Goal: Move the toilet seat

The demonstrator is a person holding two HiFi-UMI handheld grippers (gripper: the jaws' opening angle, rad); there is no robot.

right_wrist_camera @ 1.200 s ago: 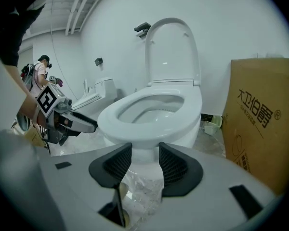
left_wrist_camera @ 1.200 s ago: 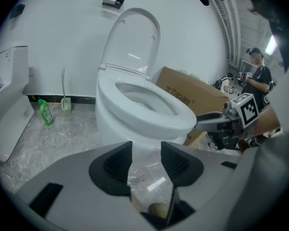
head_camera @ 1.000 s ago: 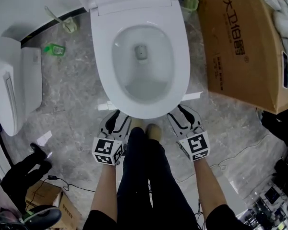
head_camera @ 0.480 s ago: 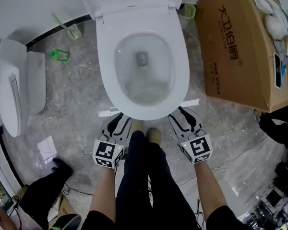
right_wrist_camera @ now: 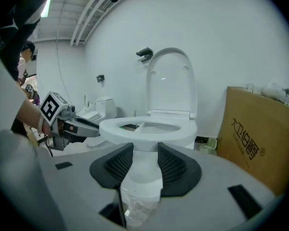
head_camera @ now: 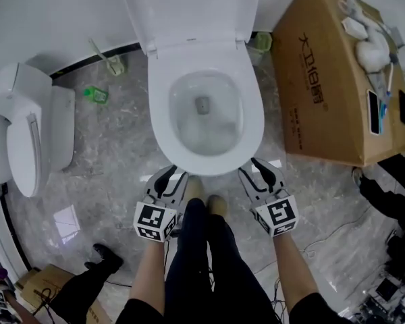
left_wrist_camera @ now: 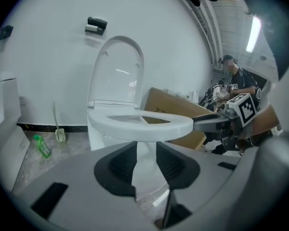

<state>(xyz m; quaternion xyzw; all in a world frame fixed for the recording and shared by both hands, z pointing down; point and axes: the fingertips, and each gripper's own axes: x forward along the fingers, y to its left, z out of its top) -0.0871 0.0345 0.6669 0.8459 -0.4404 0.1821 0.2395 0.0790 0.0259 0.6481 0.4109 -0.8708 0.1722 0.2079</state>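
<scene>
The white toilet seat [head_camera: 163, 113] lies flat on the bowl, and its lid [head_camera: 196, 9] stands up against the wall. My left gripper [head_camera: 170, 177] is at the seat's front left edge, tips just under the rim, jaws apart. My right gripper [head_camera: 255, 169] is at the front right edge with its jaws closing and nothing between the pads. In the left gripper view the seat [left_wrist_camera: 139, 124] sits just above the jaws [left_wrist_camera: 145, 150], with only the pedestal showing through the gap. The right gripper view has the seat [right_wrist_camera: 144, 129] above the open jaws [right_wrist_camera: 145, 153].
A large cardboard box [head_camera: 324, 73] stands right of the toilet with items on top. A second white toilet [head_camera: 27, 133] stands at the left. A green bottle [head_camera: 94, 94] and a toilet brush [head_camera: 111, 59] are by the wall. My feet [head_camera: 202, 198] are between the grippers.
Both grippers stay at the seat's front edge. The head view has shifted, so the toilet sits further right. A bystander's shoe at lower left has moved right.
</scene>
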